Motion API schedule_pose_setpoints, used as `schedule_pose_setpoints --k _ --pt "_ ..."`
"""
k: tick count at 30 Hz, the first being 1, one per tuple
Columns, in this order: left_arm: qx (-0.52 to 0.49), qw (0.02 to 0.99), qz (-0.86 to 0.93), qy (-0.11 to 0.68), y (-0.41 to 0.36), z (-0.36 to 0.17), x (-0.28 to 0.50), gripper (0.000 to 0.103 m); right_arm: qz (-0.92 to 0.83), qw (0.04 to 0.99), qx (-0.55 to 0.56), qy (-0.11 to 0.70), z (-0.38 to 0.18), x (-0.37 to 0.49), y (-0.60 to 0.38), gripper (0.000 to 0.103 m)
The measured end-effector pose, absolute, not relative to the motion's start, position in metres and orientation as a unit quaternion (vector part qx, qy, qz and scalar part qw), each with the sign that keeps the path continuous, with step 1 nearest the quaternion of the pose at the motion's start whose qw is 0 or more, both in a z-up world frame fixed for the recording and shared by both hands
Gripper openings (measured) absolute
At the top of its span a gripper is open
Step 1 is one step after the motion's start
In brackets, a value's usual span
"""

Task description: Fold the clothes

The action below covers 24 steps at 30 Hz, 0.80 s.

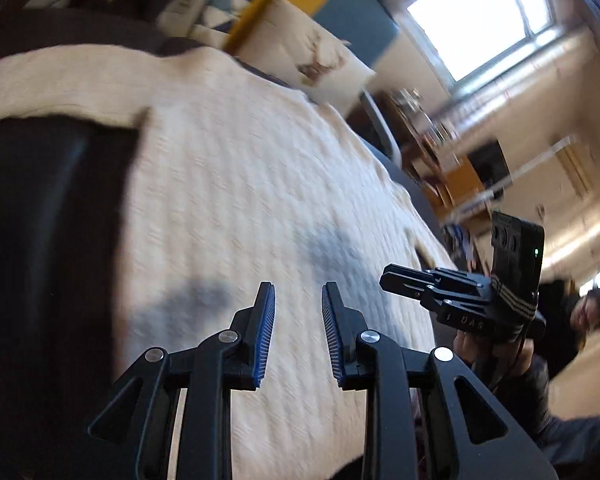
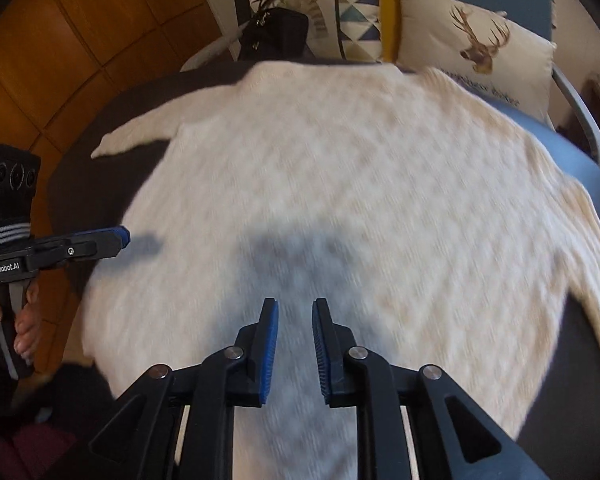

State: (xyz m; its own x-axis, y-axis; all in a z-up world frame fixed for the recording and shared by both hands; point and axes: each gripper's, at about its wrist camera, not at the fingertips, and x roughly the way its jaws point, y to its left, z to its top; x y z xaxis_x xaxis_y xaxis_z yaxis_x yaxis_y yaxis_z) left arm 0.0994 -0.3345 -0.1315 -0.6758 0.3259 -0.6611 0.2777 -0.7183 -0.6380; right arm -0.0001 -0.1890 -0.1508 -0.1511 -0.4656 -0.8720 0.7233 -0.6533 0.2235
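Observation:
A cream knitted sweater [image 2: 340, 184] lies spread flat on a dark bed cover [image 2: 88, 184], and both views are blurred by motion. One sleeve [image 2: 132, 138] points out to the left and the other sleeve [image 2: 580, 280] runs down the right side. My right gripper [image 2: 294, 304] hovers over the sweater's lower middle, open by a narrow gap with nothing between its blue pads. My left gripper [image 1: 298, 290] hangs tilted over the sweater [image 1: 240, 184], open and empty. Each gripper shows in the other's view: the left gripper [image 2: 120, 237] at the sweater's left edge, the right gripper [image 1: 392, 278] at the right.
Two pillows, one with a deer print [image 2: 476, 52] and one with triangles [image 2: 356, 20], lean at the bed's head beside a black bag [image 2: 276, 36]. Wooden flooring [image 2: 60, 40] lies to the left. A grey chair frame [image 2: 580, 112], a window [image 1: 488, 12] and a person [image 1: 580, 320] are at the right.

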Motion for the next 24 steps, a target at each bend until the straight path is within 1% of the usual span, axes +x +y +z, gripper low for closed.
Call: schedule_pose_setpoints --k 3,5,8,10,14,16,20,24 --pt "-0.440 -0.021 0.818 -0.371 -0.339 -0.155 0.093 0.026 -0.754 0.391 0.509 0.138 -0.158 -0.008 -0.206 0.018" --pt "-0.452 -0.017 0.804 -0.387 -0.339 -0.173 0.097 0.026 -0.747 0.367 0.531 0.158 -0.174 -0.020 -0.216 0.018" --pt "-0.423 -0.009 0.809 -0.407 -0.354 -0.161 0.100 0.026 -0.736 0.353 0.549 0.179 -0.188 -0.034 -0.226 0.018" --pt "-0.386 -0.003 0.828 -0.407 -0.374 -0.144 0.089 0.026 -0.736 0.371 0.542 0.163 -0.180 -0.045 -0.231 0.018" --pt "-0.338 -0.011 0.859 -0.384 -0.417 -0.115 0.033 0.026 -0.760 0.394 0.502 0.124 -0.157 -0.083 -0.253 0.018" --pt "-0.328 -0.012 0.868 -0.374 -0.433 -0.111 -0.002 0.026 -0.767 0.398 0.491 0.107 -0.153 -0.105 -0.267 0.018" --pt "-0.360 -0.016 0.862 -0.357 -0.453 -0.129 -0.070 0.026 -0.778 0.385 0.487 0.093 -0.159 -0.145 -0.300 0.018" --pt "-0.417 -0.037 0.848 -0.324 -0.462 -0.161 -0.096 0.027 -0.784 0.351 0.504 0.092 -0.178 -0.177 -0.320 0.018"
